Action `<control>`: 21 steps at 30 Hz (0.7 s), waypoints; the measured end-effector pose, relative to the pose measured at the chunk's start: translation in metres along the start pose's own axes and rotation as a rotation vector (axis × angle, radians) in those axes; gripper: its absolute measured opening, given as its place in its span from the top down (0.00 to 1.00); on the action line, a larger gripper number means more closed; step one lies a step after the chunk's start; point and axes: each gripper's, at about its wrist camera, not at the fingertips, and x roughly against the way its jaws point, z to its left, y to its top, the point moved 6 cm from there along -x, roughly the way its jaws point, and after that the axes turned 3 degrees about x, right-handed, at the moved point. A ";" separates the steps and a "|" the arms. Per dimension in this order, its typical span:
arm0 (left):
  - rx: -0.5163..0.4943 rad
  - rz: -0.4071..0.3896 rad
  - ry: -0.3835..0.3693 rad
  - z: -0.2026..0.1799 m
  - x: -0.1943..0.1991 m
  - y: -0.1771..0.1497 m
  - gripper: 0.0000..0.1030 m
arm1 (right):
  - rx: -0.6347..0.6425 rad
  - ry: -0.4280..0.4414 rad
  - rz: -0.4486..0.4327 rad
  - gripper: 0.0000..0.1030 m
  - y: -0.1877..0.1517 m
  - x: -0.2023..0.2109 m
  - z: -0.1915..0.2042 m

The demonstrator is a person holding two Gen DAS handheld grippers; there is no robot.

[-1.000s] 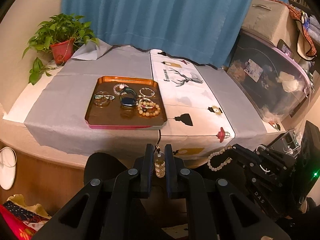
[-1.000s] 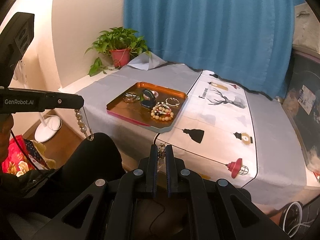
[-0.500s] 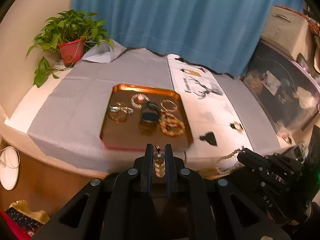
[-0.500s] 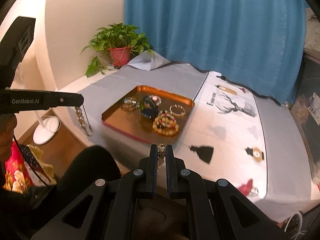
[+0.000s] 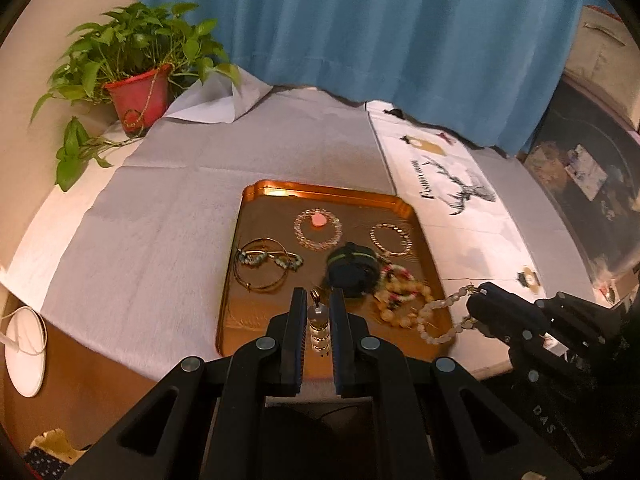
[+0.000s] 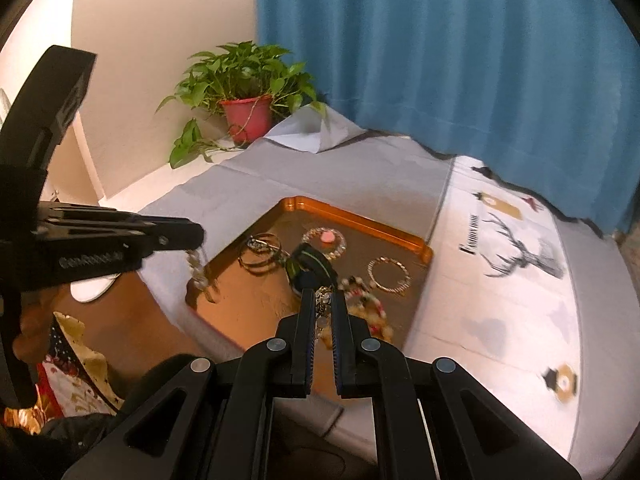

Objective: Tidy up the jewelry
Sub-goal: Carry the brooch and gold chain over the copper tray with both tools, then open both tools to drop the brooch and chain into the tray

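A copper tray [image 5: 320, 191] lies on the grey cloth and holds several bracelets. Among them are a clear bead ring with a pink stone [image 5: 318, 229], a gold chain bracelet [image 5: 390, 240], thin bangles [image 5: 262, 266], a dark bangle [image 5: 352, 268] and coloured bead bracelets [image 5: 402, 294]. My left gripper [image 5: 318, 300] is shut on a short pale bead strand [image 5: 319, 326] above the tray's near edge. My right gripper [image 6: 321, 300] is shut on a pale bead bracelet [image 5: 438, 318] that droops over the tray's near right corner. In the right wrist view the left gripper [image 6: 196, 237] dangles its strand [image 6: 197, 270] by the tray [image 6: 360, 220].
A potted plant [image 5: 136, 88] stands at the far left corner before a blue curtain [image 5: 380, 40]. A white runner with a deer print [image 5: 460, 200] lies right of the tray. A clear storage box [image 5: 580, 168] stands at the far right. A white round object [image 5: 24, 352] lies on the floor.
Both grippers have moved forward and a little down towards the tray, which now looks larger and nearer. Each still grips its bead strand. The tray's contents have not moved.
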 end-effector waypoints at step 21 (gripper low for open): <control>-0.027 0.050 0.169 0.029 -0.057 -0.014 0.03 | 0.011 -0.023 0.194 0.33 -0.038 -0.082 -0.003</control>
